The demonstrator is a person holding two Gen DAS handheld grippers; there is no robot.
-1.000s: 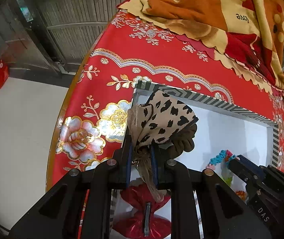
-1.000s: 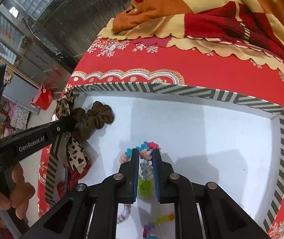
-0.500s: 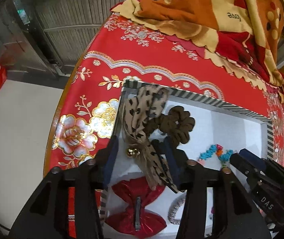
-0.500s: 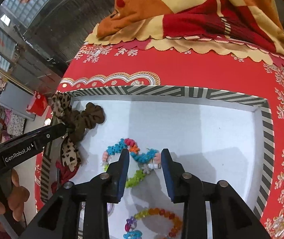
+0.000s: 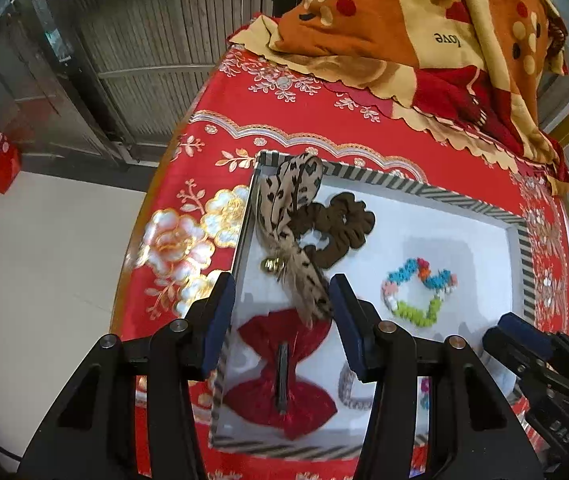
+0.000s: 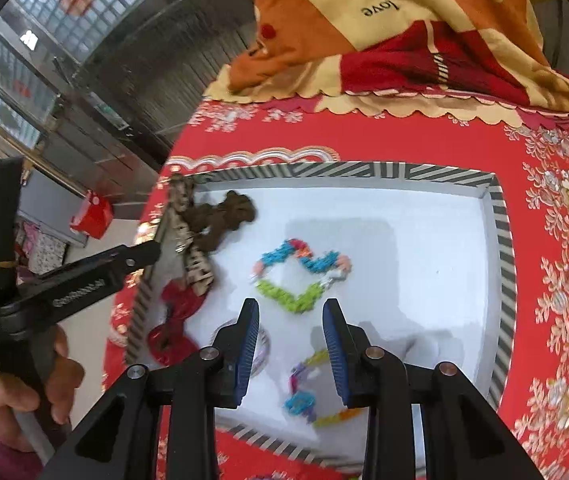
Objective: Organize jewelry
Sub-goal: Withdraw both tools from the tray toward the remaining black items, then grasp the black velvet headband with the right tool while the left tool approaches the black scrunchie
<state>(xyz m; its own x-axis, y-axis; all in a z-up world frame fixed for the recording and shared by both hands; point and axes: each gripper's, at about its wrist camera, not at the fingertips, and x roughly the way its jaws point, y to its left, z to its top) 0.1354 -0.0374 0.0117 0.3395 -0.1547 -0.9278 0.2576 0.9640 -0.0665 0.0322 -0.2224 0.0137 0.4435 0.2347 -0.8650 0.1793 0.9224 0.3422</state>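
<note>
A white tray with a striped rim (image 5: 424,190) lies on the red tablecloth. In its far left corner rests a leopard-print scrunchie (image 5: 284,216) joined to a brown scrunchie (image 5: 344,228). My left gripper (image 5: 282,292) hovers open just above the leopard tail, touching nothing. A multicoloured bead bracelet (image 6: 300,276) lies in the middle of the tray, with my right gripper (image 6: 290,312) open above its near side and nothing between the jaws. A red bow (image 5: 280,372) sits at the near left of the tray.
A second bead bracelet (image 6: 312,392) and a silvery bracelet (image 5: 354,392) lie at the tray's near edge. A folded orange and red blanket (image 5: 424,40) covers the table's far side. A hand (image 6: 24,392) holds the left gripper (image 6: 140,254) beside the tray's left rim.
Both grippers opened and rose back from the tray. The left let go of the leopard scrunchie, the right let go of the bead bracelet; both things now lie in the tray.
</note>
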